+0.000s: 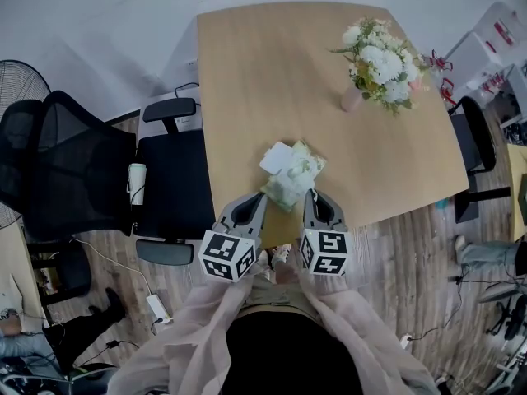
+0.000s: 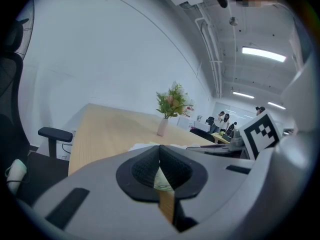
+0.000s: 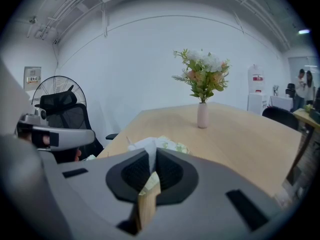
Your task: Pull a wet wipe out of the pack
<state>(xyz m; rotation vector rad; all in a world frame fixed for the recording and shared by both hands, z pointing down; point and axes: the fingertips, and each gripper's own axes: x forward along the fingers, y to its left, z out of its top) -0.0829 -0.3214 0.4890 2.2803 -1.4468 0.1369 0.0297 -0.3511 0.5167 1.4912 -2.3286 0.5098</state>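
The wet wipe pack [image 1: 292, 178], pale green with a flower print, lies near the front edge of the wooden table [image 1: 272, 81]. Its white flap [image 1: 277, 157] stands open at the far left end. My left gripper [image 1: 262, 200] points at the pack's near left corner, its jaws shut with nothing visibly between them. My right gripper [image 1: 311, 197] sits beside the pack's near right corner, also shut and empty. In the left gripper view the pack [image 2: 162, 180] shows just beyond the gripper [image 2: 160, 156]. The right gripper view shows the pack [image 3: 170, 145] and flap [image 3: 145, 146] past the gripper [image 3: 153, 159].
A pink vase of white flowers [image 1: 379, 60] stands at the table's far right. A black office chair [image 1: 165, 171] is at the table's left side, with another chair and a fan [image 1: 16, 76] beyond. People stand far off [image 2: 222, 120].
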